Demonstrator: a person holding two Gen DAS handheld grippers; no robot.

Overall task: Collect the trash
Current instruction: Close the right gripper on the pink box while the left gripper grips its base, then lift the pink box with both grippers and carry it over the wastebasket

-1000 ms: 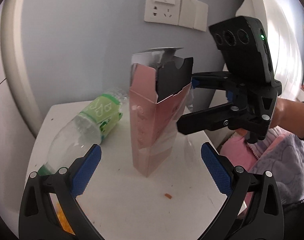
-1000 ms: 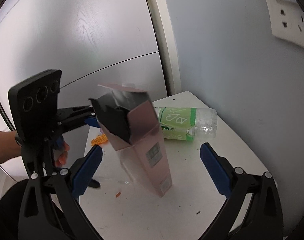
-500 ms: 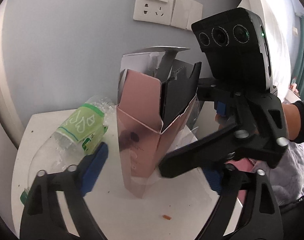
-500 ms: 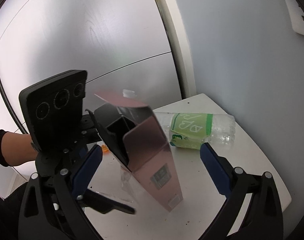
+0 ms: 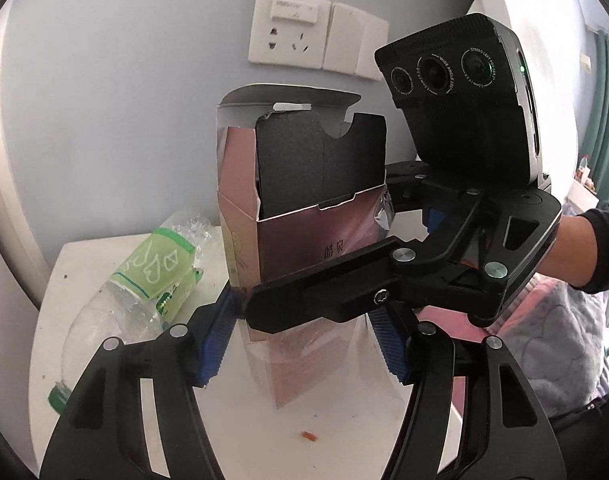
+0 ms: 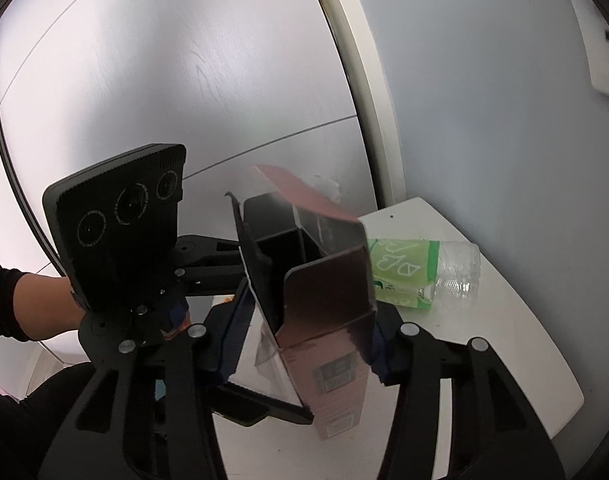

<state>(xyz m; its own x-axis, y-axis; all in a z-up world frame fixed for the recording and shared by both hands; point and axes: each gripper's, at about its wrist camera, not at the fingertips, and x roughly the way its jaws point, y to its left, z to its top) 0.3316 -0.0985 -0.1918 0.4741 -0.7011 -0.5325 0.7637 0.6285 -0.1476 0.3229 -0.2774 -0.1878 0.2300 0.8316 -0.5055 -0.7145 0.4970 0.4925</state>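
Note:
A tall pink carton (image 5: 304,240) with an open top and black liner stands on a small white table (image 5: 84,264). It also shows in the right wrist view (image 6: 328,312). My left gripper (image 5: 300,340) has its blue pads on both sides of the carton's lower part, closed in on it. My right gripper (image 6: 304,344) also straddles the carton, its pads against the carton's sides. The right gripper's body (image 5: 444,260) crosses in front of the carton in the left wrist view. An empty plastic bottle with a green label (image 5: 144,280) lies on the table beside the carton and also shows in the right wrist view (image 6: 420,272).
A blue wall with a socket and switch plate (image 5: 312,48) stands behind the table. A grey door panel (image 6: 184,100) and a pale frame are on the table's left. Small orange crumbs (image 5: 308,435) lie near the table's front edge. Pink and lilac bedding (image 5: 544,340) is on the right.
Both grippers have moved in from apart onto the carton and narrowed around it. The carton now leans slightly in the right wrist view. The bottle has not moved.

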